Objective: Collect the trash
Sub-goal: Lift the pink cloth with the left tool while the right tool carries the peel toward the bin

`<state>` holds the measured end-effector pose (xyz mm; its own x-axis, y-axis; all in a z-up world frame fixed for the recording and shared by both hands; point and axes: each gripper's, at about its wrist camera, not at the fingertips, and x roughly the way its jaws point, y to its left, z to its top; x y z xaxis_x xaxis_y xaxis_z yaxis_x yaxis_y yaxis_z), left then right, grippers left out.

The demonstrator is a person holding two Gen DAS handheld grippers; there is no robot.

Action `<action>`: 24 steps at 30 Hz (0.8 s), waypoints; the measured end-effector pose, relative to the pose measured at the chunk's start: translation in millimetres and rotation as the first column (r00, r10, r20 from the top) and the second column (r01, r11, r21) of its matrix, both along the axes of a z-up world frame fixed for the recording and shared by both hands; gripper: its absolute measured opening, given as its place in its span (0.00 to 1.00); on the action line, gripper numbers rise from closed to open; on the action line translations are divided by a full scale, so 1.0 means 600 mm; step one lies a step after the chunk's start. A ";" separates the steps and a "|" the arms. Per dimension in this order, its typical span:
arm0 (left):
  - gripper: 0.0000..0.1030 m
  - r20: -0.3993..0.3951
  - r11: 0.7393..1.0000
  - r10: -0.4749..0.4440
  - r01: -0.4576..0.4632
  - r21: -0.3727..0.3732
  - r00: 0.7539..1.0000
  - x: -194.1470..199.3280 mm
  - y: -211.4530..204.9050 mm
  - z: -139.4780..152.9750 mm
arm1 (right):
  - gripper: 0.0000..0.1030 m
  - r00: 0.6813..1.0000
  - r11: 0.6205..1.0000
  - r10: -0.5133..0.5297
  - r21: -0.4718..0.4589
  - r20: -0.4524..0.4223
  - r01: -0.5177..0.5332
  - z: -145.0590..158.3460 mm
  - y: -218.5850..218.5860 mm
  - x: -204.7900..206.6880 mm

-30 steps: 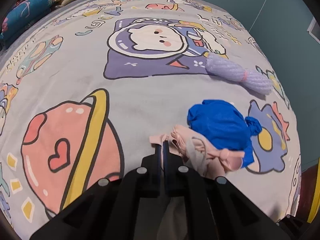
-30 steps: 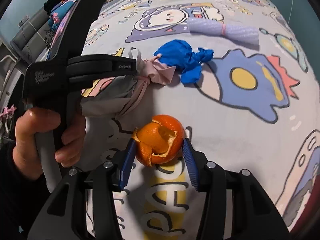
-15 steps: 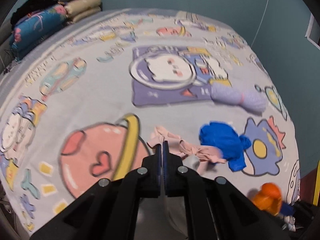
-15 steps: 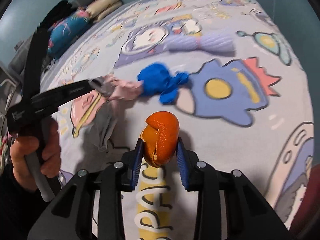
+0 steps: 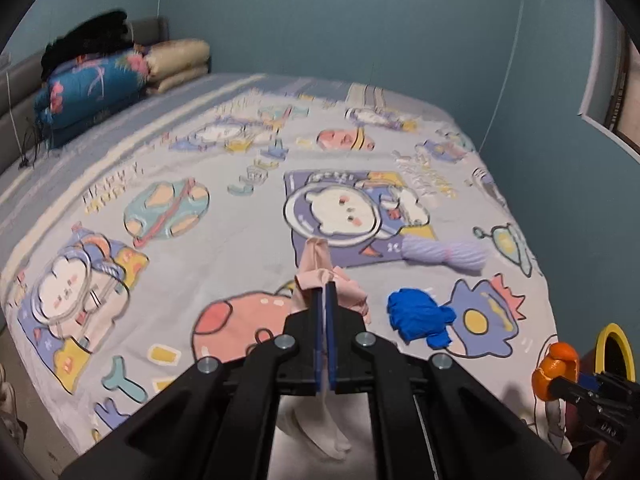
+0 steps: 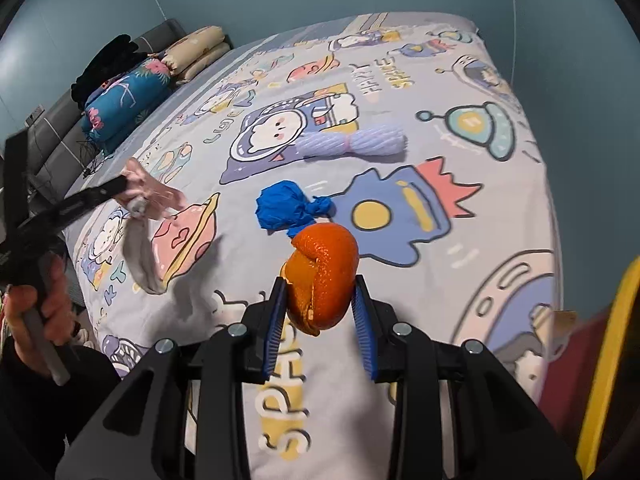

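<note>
My left gripper (image 5: 325, 286) is shut on a limp pink cloth (image 5: 320, 264), which is lifted off the cartoon-print bed sheet (image 5: 240, 248); its pale end hangs below the jaws. The right wrist view shows that gripper (image 6: 120, 184) at the left, in a person's hand, with the pink cloth (image 6: 160, 196) dangling. My right gripper (image 6: 320, 284) is shut on an orange peel (image 6: 324, 268) held above the sheet, and the peel (image 5: 556, 364) also shows at the left wrist view's right edge. A crumpled blue bag (image 6: 288, 208) and a lilac foam net (image 6: 352, 142) lie on the bed.
A yellow-rimmed bin (image 5: 614, 350) stands off the bed's right side, close to my right gripper. Folded blankets and pillows (image 5: 100, 84) are piled at the headboard on the far left. Teal walls close in the bed at the back and right.
Both grippers have risen off the bed. The right one closed its pads onto the orange peel and lifted it. The left one carried the pink cloth up with it.
</note>
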<state>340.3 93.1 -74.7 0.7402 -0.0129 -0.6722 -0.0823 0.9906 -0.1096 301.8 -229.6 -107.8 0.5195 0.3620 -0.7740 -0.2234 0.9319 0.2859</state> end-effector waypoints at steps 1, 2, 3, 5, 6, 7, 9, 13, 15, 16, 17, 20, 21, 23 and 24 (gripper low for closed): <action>0.01 0.013 1.000 -0.011 0.011 0.012 1.000 -0.008 0.000 0.008 | 0.30 1.000 1.000 -0.006 -0.001 -0.001 0.006 0.004 -0.005 -0.006; 0.01 0.016 1.000 -0.017 0.017 0.009 1.000 -0.012 0.001 0.011 | 0.30 1.000 1.000 -0.011 0.000 -0.001 0.011 0.006 -0.009 -0.011; 0.01 0.015 1.000 -0.020 0.020 0.006 1.000 -0.015 0.003 0.012 | 0.30 1.000 1.000 -0.014 -0.001 -0.001 0.014 0.010 -0.012 -0.017; 0.01 0.006 1.000 -0.026 0.026 0.005 1.000 -0.018 0.006 0.009 | 0.30 1.000 1.000 -0.022 -0.002 0.007 0.022 0.016 -0.018 -0.027; 0.01 0.003 1.000 -0.027 0.027 0.000 1.000 -0.020 0.009 0.007 | 0.30 1.000 1.000 -0.023 0.001 0.008 0.023 0.019 -0.021 -0.033; 0.01 -0.003 0.999 -0.029 0.029 -0.018 1.000 -0.023 0.013 0.005 | 0.30 1.000 1.000 -0.022 0.005 0.007 0.022 0.021 -0.023 -0.036; 0.01 -0.006 0.999 -0.031 0.030 -0.040 1.000 -0.027 0.017 0.007 | 0.30 1.000 1.000 -0.022 0.011 0.012 0.021 0.028 -0.026 -0.046; 0.01 0.016 0.999 -0.032 0.033 -0.029 0.999 -0.048 0.006 0.026 | 0.30 0.999 0.999 -0.028 0.017 0.043 0.027 0.044 -0.034 -0.064; 0.01 0.025 0.999 -0.042 0.042 -0.024 0.999 -0.055 -0.004 0.036 | 0.30 0.998 0.999 -0.035 0.027 0.055 0.033 0.053 -0.041 -0.069; 0.01 0.034 0.999 -0.048 0.049 -0.019 0.998 -0.061 -0.012 0.044 | 0.30 0.997 0.999 -0.043 0.031 0.069 0.041 0.060 -0.049 -0.074; 0.01 0.045 0.998 -0.054 0.055 -0.009 0.997 -0.067 -0.021 0.052 | 0.30 0.996 0.999 -0.047 0.031 0.077 0.045 0.065 -0.053 -0.076; 0.01 0.069 0.997 -0.082 0.082 0.009 0.994 -0.081 -0.054 0.076 | 0.30 0.992 0.998 -0.068 0.026 0.110 0.066 0.081 -0.074 -0.084; 0.01 0.076 0.996 -0.087 0.086 0.017 0.993 -0.085 -0.066 0.082 | 0.30 0.990 0.997 -0.076 0.024 0.118 0.073 0.085 -0.082 -0.086; 0.01 0.089 0.993 -0.112 0.108 0.041 0.990 -0.093 -0.098 0.095 | 0.30 0.986 0.995 -0.096 0.021 0.136 0.094 0.094 -0.101 -0.089; 0.01 0.092 0.991 -0.125 0.121 0.049 0.988 -0.095 -0.112 0.100 | 0.30 0.983 0.994 -0.108 0.018 0.146 0.106 0.098 -0.114 -0.091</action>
<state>283.1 26.1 -14.7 0.7950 -0.0798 -0.6013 0.0488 0.9965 -0.0677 247.1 -297.7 -49.3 0.6630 0.3055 -0.6834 -0.1624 0.9499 0.2670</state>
